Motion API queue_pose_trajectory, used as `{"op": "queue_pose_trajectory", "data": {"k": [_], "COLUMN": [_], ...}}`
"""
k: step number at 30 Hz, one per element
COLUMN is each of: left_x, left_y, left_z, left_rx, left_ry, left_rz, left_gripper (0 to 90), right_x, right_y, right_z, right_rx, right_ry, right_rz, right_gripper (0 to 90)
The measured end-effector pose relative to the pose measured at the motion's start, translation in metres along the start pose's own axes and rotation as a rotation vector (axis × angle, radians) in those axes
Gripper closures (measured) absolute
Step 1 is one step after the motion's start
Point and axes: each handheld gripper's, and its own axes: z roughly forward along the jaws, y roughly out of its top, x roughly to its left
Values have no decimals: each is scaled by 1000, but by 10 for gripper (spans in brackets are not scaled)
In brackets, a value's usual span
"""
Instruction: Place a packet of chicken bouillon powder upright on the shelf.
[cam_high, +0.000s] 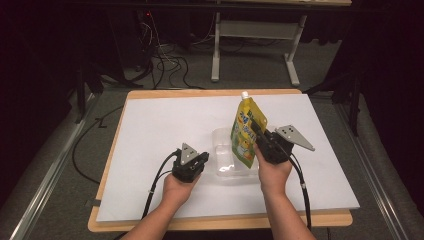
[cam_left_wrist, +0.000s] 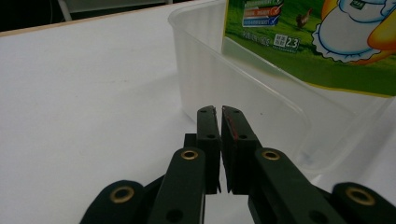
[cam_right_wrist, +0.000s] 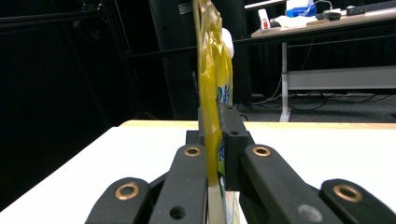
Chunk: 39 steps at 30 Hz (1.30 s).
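On the white surface a clear plastic tub is set near centre. Yellow spout pouch is held upright over the tub, clamped edge-on by the right tool. Left tool is clenched on nothing, just beside the tub wall. Judged: pick done; lowering into the tub and release left.

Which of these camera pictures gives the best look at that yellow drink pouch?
The high view: the yellow pouch stands whole there, white cap up, over the clear plastic container, pinched by the right hand-held gripper. The right gripper view sees it edge-on between the jaws. The left gripper view catches only its printed lower part.
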Motion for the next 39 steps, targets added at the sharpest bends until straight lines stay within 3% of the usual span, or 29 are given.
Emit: {"op": "queue_pose_trajectory", "data": {"k": [31, 39], "left_x": [3, 5], "left_y": [0, 0], "left_z": [-1, -1], "left_rx": [3, 10], "left_ry": [-4, -5], "left_rz": [-15, -11], "left_gripper": [847, 839], "right_x": [1, 6], "right_y": [-27, -38], "right_z": [-3, -6], "right_rx": [-68, -52], "right_ry": [37, 43], "right_rz": [-53, -81], "right_gripper": [900, 894]}}
